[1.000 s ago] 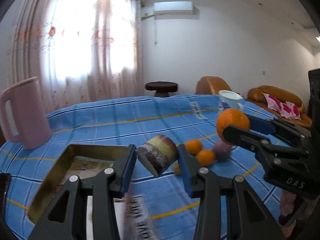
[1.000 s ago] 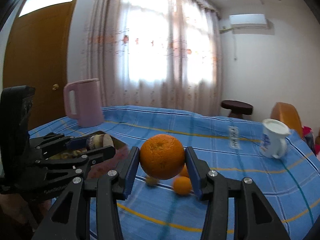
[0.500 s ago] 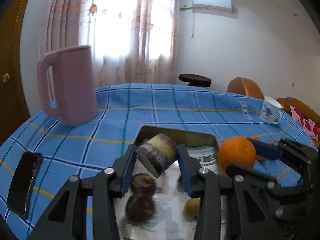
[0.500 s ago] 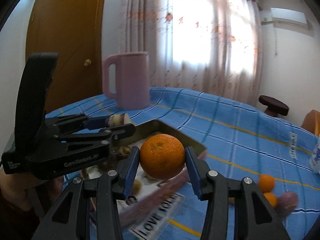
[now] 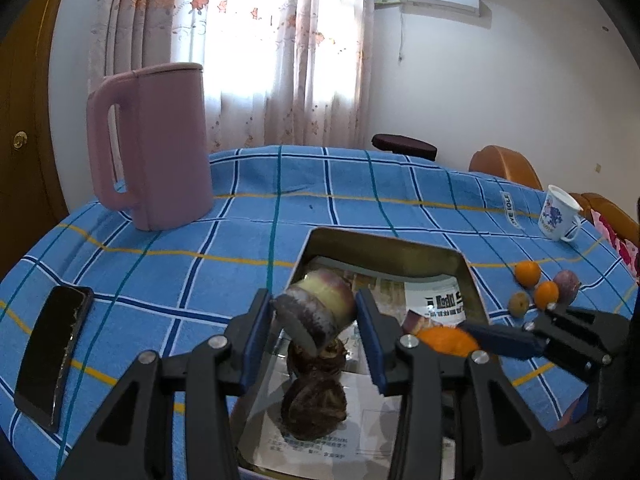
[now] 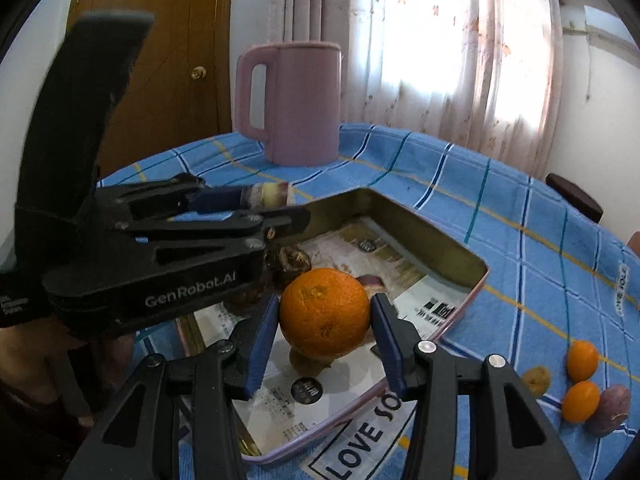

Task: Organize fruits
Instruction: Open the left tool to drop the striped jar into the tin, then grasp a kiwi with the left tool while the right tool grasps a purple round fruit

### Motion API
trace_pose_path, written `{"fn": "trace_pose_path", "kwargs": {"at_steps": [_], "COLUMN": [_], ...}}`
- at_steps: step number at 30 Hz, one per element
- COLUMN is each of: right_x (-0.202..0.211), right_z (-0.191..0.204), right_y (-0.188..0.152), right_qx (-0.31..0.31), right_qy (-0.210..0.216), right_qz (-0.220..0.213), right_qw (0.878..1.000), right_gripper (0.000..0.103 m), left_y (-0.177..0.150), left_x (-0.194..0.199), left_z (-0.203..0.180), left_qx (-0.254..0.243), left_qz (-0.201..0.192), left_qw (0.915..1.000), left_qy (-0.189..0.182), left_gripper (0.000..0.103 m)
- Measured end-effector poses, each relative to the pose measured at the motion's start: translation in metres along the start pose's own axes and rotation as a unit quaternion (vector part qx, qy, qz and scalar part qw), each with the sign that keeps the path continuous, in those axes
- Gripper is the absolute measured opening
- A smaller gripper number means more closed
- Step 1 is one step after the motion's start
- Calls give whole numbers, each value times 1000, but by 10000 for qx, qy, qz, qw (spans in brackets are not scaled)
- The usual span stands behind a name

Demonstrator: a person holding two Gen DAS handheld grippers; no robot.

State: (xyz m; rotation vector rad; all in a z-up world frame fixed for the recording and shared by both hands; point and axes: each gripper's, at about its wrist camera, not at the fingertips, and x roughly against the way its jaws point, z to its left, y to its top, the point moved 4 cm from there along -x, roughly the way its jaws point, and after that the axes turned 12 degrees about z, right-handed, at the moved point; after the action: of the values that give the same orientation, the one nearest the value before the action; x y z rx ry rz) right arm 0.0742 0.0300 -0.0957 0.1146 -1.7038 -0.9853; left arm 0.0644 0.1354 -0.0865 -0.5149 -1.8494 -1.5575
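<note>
My left gripper (image 5: 316, 320) is shut on a cut piece of purple sugarcane (image 5: 316, 310) and holds it above the metal tray (image 5: 384, 248). My right gripper (image 6: 324, 326) is shut on a large orange (image 6: 324, 322) and holds it over the same tray (image 6: 476, 268). The tray is lined with printed paper and holds two dark brown fruits (image 5: 314, 404) and a small yellowish one (image 6: 308, 362). Two small oranges (image 6: 582, 378), a purple fruit (image 6: 608, 410) and a small brown fruit (image 6: 536, 380) lie on the blue checked cloth right of the tray.
A pink jug (image 5: 152, 144) stands at the back left of the table. A black phone (image 5: 52, 352) lies near the left edge. A white mug (image 5: 558, 218) stands at the far right. A sofa and a dark stool are behind the table.
Both grippers have moved left with their fruit, from over the loose fruit on the cloth to over the tray, and have come lower. Both stay shut.
</note>
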Motion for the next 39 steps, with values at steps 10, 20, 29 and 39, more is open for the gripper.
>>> {"fn": "trace_pose_path", "kwargs": {"at_steps": [10,20,29,39], "right_x": [50,101,78,57], "right_z": [-50,-181,-214,-227], "right_y": [-24,-77,-97,-103], "right_qx": [-377,-1788,-2384,-2751], "right_qy": [-581,-1964,-1564,-1056], "right_qz": [-420,-357,53,434], "right_qw": [9967,9634,9585,9546], "right_gripper": [52,55,55,54], "left_y": [4,9,11,6], "left_x": [20,19,-28,-63], "left_z": [-38,-137,-196,-208], "left_qx": [-255,-1110,-1444,-1530], "left_qz": [-291,-191,422,1190], "left_qw": [9988,9900,9827,9729], "left_qy": [-310,-844,-1083,-1261], "left_gripper": [69,72,72,69]}}
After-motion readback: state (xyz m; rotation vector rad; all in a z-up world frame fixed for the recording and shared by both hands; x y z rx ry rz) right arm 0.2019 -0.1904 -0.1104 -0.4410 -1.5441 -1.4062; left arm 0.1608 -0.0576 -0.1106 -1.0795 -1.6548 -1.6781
